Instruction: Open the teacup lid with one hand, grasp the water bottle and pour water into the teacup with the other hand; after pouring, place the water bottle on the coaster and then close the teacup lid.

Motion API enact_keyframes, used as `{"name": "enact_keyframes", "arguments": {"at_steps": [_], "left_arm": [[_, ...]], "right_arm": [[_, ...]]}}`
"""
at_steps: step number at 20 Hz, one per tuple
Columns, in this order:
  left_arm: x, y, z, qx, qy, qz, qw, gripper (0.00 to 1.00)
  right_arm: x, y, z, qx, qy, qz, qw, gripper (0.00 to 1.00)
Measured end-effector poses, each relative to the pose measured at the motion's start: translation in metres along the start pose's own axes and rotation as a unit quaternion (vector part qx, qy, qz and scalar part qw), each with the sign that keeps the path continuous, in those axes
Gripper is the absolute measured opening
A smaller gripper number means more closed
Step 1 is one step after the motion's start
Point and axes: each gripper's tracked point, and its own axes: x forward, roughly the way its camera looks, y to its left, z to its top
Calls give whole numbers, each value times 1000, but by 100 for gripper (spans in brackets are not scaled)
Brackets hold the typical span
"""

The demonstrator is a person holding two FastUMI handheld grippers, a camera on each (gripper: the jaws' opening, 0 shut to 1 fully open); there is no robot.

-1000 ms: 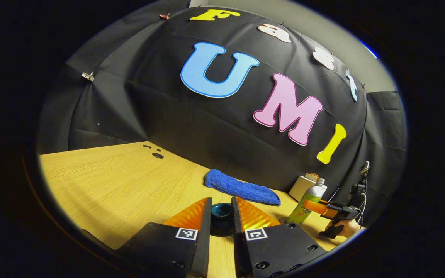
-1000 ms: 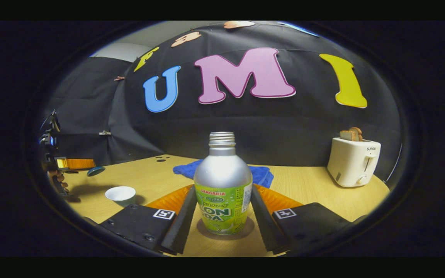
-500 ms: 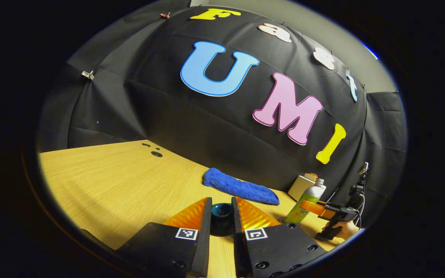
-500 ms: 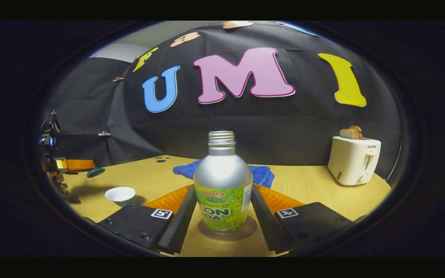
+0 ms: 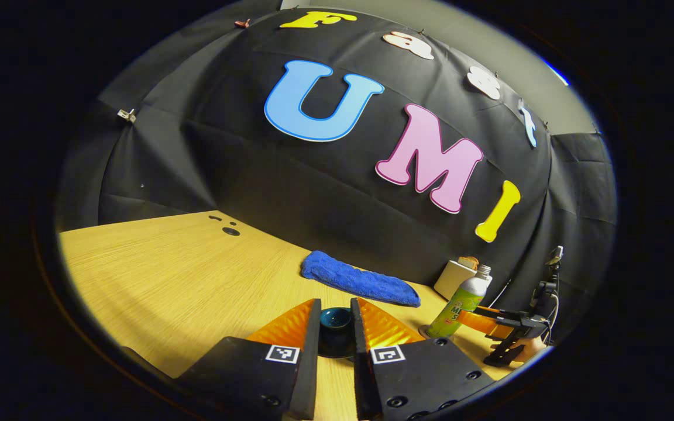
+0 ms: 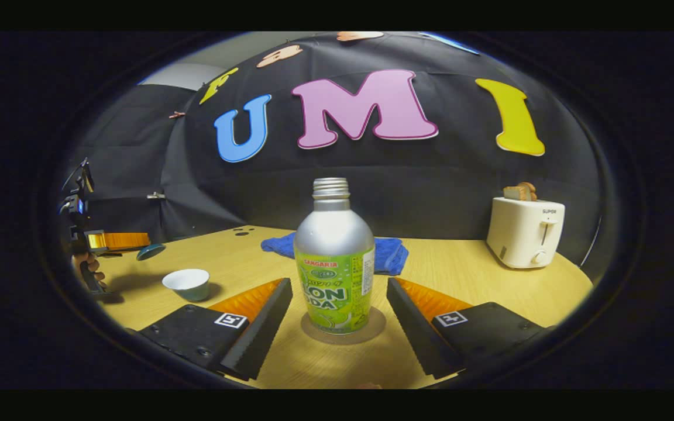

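The silver bottle with a green label stands upright, uncapped, on a round brown coaster. My right gripper is open, its fingers apart on either side of the bottle without touching it. The white teacup sits uncovered on the table to the left. My left gripper is shut on the dark teal lid, held above the table. The right gripper view shows the left gripper with the lid above and left of the cup. In the left gripper view the bottle stands at the right.
A blue cloth lies behind the bottle near the wall. A white toaster with toast stands at the back right. The wooden table has small dark holes at its far side. A hand holds the right gripper.
My right gripper has opened and let go of the bottle, which now stands free on the coaster; the gripper drew back a little. The left gripper still holds the lid.
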Motion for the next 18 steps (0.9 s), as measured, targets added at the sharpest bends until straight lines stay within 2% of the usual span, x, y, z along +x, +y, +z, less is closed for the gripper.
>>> {"name": "enact_keyframes", "arguments": {"at_steps": [6, 11, 18], "left_arm": [[10, -31, -24, 63, 12, -10, 998, 30], [22, -49, -44, 130, 21, -7, 991, 30], [38, -56, -56, 173, 42, 6, 984, 30]], "right_arm": [[-40, 2, 10, 6, -53, -22, 998, 100], [-66, 24, 5, -14, -53, 0, 999, 98], [-76, 5, 6, -12, -57, -64, 996, 98]]}}
